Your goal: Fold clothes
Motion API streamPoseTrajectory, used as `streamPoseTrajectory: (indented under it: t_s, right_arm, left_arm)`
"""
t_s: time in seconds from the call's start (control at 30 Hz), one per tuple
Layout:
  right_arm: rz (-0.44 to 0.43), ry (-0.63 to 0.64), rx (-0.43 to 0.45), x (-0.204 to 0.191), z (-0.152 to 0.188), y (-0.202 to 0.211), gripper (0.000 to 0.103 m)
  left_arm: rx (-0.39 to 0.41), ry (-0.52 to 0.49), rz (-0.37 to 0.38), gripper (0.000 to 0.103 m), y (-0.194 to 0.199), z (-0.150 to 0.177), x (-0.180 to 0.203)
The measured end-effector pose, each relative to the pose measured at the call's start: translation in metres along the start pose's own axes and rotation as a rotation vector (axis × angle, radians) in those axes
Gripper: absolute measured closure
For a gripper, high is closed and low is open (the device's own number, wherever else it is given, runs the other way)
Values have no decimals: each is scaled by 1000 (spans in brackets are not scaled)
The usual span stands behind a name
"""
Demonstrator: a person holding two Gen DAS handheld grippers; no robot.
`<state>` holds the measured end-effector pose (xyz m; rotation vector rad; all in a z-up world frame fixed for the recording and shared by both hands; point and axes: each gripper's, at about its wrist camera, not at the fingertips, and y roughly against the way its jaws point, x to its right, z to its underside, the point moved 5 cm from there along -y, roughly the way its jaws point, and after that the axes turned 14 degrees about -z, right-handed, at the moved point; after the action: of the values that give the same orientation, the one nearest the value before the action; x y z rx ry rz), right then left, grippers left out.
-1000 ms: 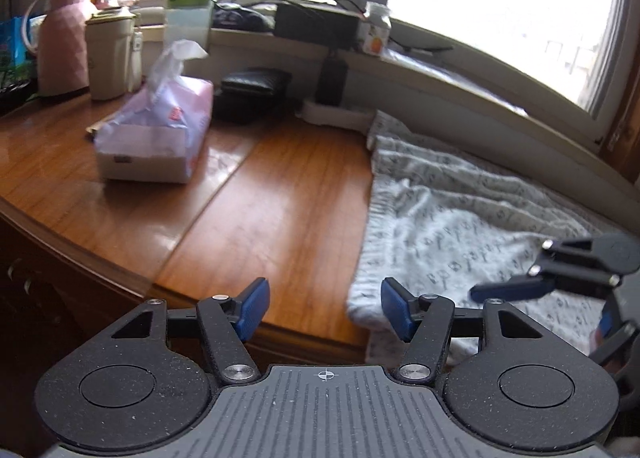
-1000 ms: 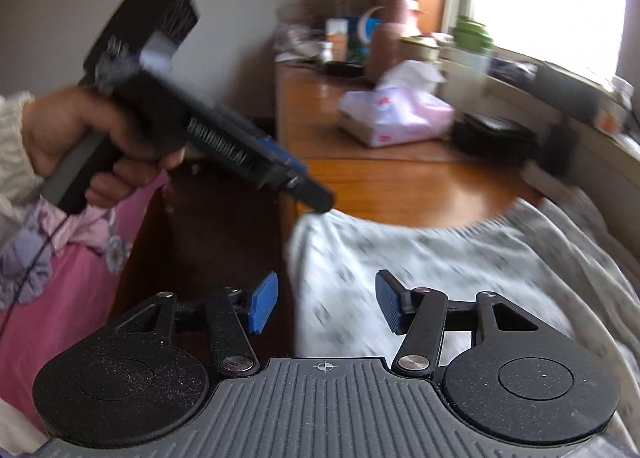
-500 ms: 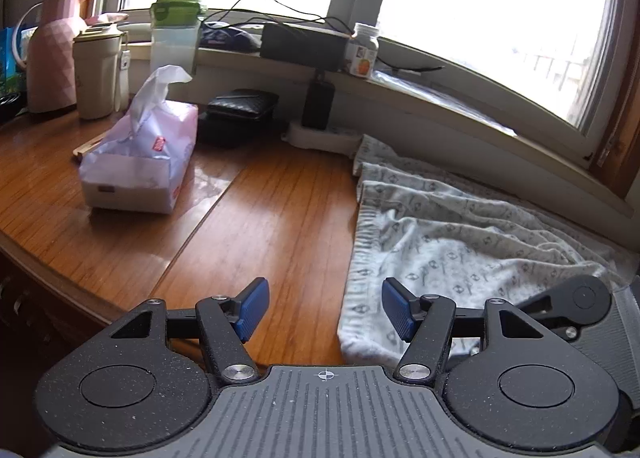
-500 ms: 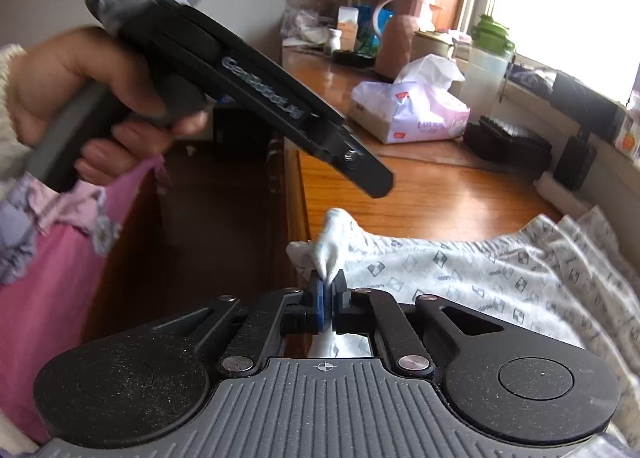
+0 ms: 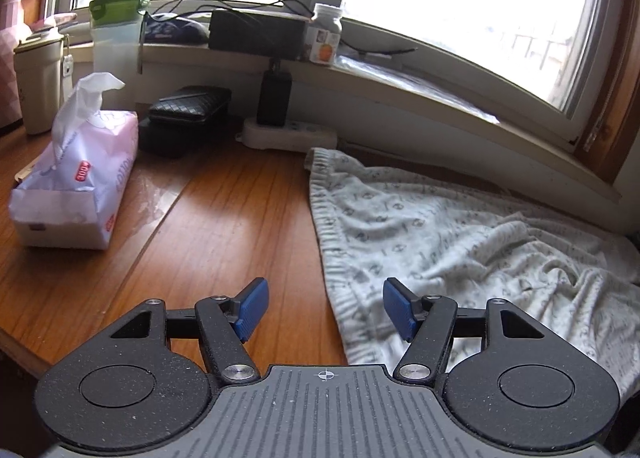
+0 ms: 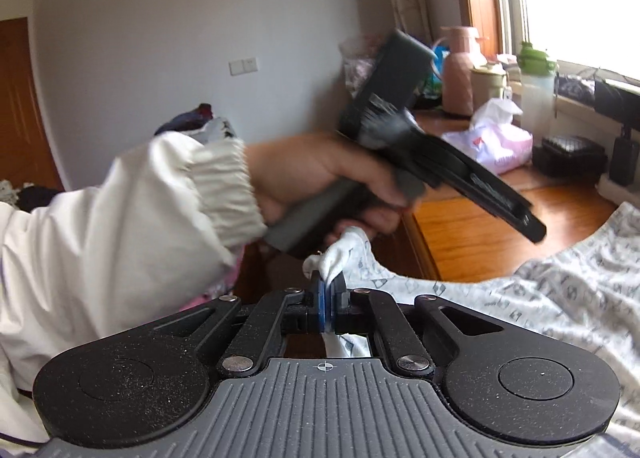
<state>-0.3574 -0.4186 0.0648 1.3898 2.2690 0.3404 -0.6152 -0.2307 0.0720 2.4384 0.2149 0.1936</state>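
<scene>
I had the right gripper (image 6: 328, 304) clamped on a bunched corner of the patterned garment (image 5: 460, 242), lower centre of its view. My left gripper (image 5: 325, 308) stood wide with nothing between its pads, over the garment's elastic edge on the wooden table (image 5: 224, 225).

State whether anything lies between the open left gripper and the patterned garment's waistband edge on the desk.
Nothing visible does. The left gripper hovers over bare wooden desk beside the garment; its waistband edge runs between the open jaws.

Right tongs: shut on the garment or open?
Shut on the garment: right tongs have blue pads pinching a bunched white corner.
</scene>
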Motion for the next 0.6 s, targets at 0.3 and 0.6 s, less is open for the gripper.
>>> streamPoseTrajectory:
  t_s: [0.3,0.6]
  right_arm:
    - [53,18,23,11,-10,20,99]
    - [107,68,40,24,-21,34,99]
  left_arm:
    - [-44,-15,48,36,-38,-5,15]
    - [-70,-88,-14,36,-49,-3,21]
